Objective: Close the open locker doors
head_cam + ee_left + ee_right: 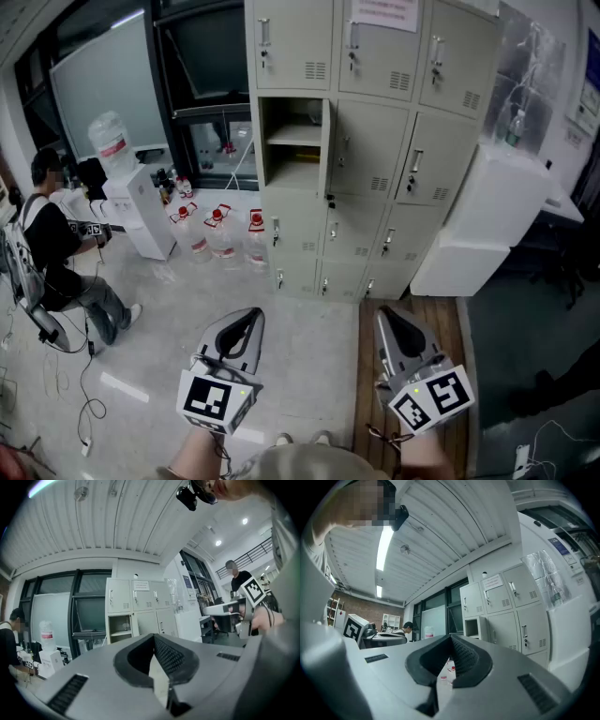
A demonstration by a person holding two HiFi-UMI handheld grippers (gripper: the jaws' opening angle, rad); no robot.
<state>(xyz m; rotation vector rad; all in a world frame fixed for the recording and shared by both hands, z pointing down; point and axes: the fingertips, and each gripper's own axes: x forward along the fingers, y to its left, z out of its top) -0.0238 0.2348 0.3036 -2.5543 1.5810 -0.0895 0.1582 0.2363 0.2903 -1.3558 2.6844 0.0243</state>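
Closing not yet begun: one locker compartment [292,159] gapes, well apart from my clenched, empty left gripper [250,319] and right gripper [387,319].

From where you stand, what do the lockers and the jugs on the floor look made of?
Lockers: probably painted sheet metal, matte beige, judging by the stamped vent slots and shiny handles. Jugs: clear plastic, it seems, see-through with red caps.
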